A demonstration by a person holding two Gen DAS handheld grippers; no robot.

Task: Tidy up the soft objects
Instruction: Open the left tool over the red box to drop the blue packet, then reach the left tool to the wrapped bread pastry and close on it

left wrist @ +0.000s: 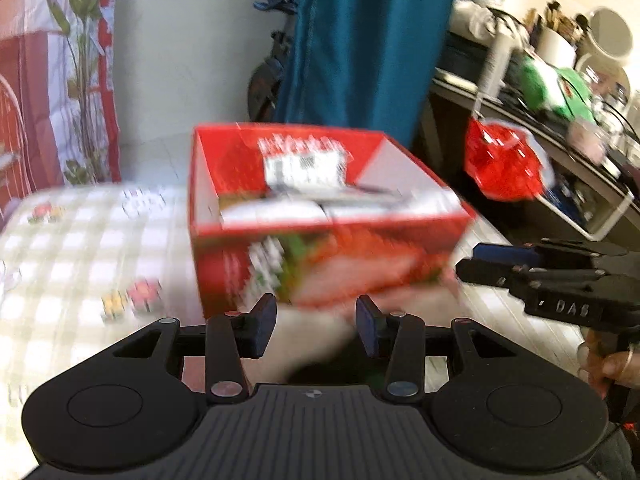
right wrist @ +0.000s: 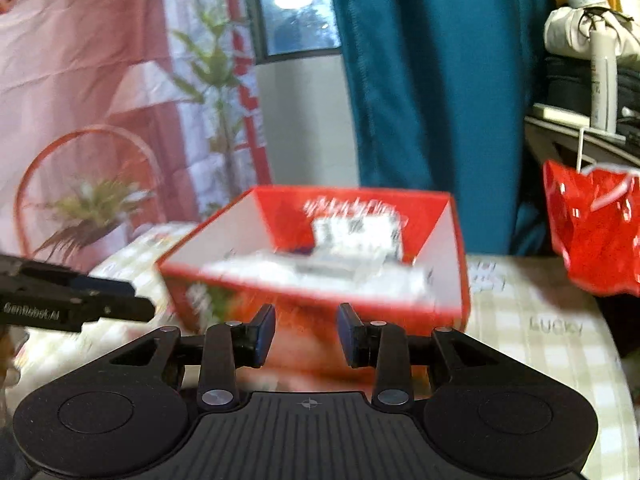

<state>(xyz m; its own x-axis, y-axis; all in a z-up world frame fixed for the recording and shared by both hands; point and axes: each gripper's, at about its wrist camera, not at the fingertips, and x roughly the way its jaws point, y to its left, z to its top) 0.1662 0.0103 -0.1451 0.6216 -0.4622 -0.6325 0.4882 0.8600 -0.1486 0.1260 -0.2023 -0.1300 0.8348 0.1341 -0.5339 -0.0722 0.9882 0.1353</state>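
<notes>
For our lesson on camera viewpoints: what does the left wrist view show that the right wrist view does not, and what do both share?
Only the left wrist view: a green packet and white jars on the cluttered shelf, and a hand holding the right gripper.
Only the right wrist view: a building through the window, a red hoop on the curtain, and the left gripper coming in from the side.
Both: the open red box with white items inside, the checked cloth, the teal curtain, and the red bag.

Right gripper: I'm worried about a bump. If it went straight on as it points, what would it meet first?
Most likely the near wall of the red box, dead ahead of the right gripper; its jaws stand apart, empty. Blur makes depth uncertain.
</notes>
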